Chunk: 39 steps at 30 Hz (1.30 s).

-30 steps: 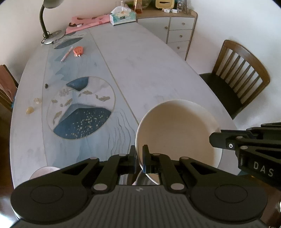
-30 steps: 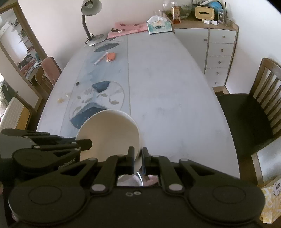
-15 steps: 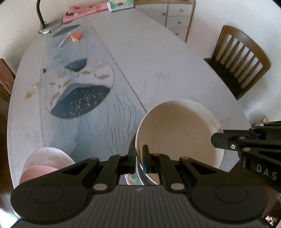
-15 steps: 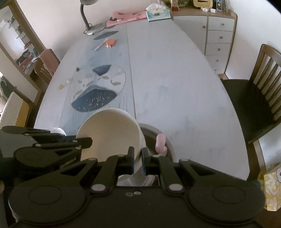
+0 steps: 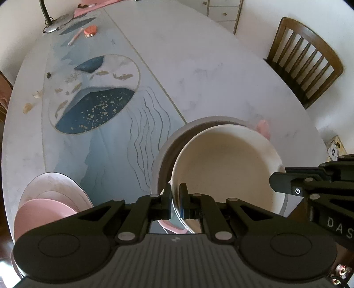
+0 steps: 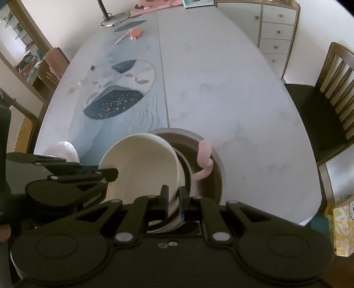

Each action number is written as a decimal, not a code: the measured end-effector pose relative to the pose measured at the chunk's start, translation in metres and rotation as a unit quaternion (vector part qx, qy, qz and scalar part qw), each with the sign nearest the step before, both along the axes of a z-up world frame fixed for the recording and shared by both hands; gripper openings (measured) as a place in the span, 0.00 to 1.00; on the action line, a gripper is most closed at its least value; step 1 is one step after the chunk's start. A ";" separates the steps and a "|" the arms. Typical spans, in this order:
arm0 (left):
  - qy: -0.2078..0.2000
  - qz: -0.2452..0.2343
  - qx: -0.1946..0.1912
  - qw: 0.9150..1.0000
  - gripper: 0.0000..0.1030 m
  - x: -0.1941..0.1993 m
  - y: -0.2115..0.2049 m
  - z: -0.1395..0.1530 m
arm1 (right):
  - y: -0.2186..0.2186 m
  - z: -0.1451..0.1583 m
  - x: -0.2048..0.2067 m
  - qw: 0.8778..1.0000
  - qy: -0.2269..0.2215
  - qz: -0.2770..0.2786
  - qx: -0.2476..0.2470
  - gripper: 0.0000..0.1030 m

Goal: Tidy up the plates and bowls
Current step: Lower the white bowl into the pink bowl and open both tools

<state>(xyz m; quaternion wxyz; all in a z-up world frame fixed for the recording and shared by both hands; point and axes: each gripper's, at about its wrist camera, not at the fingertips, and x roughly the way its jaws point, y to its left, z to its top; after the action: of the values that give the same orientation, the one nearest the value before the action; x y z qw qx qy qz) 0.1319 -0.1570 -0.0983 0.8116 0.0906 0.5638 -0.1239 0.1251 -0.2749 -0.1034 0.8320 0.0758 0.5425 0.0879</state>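
Note:
A cream bowl [image 5: 227, 164] is held by both grippers just above a wide grey-brown bowl [image 5: 168, 144] at the table's near edge. My left gripper [image 5: 175, 199] is shut on the cream bowl's near-left rim. My right gripper [image 6: 173, 200] is shut on its right rim; the cream bowl [image 6: 141, 166] also shows there, with the grey-brown bowl [image 6: 219, 175] beneath. A pink spoon or ladle handle [image 6: 204, 152] leans on the grey-brown bowl's rim. Pink and white plates [image 5: 50, 199] are stacked at the near left.
The oval table [image 5: 199, 66] carries a fish-patterned runner [image 5: 95, 93], a lamp base [image 5: 55, 21], an orange item and a pen at the far end. A wooden chair [image 5: 305, 59] stands right. A drawer cabinet [image 6: 276, 28] is at the back right.
Both grippers have lowered and tilted down with the cream bowl. The grey-brown bowl, the pink handle and the stacked plates have come into view beneath it.

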 end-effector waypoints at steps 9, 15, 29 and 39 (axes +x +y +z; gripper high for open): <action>0.005 0.000 -0.005 1.000 0.05 0.001 0.003 -0.008 | 0.003 -0.008 -0.001 1.000 0.009 -0.001 -0.002 0.10; 0.000 -0.010 0.000 1.000 0.05 0.001 0.002 -0.011 | 0.005 -0.011 0.000 1.000 0.012 -0.001 -0.007 0.10; -0.013 -0.007 -0.016 1.000 0.05 -0.001 0.010 -0.006 | 0.001 -0.010 -0.002 1.000 0.009 -0.009 0.006 0.19; -0.047 -0.009 -0.027 0.998 0.09 -0.009 0.014 0.015 | -0.008 0.005 -0.015 1.000 -0.018 -0.011 0.021 0.33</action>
<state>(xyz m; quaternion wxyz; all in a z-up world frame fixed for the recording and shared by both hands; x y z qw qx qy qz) 0.1230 -0.1432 -0.0833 0.8384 0.0793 0.5202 -0.1422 0.1102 -0.2828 -0.0988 0.8408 0.0973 0.5247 0.0915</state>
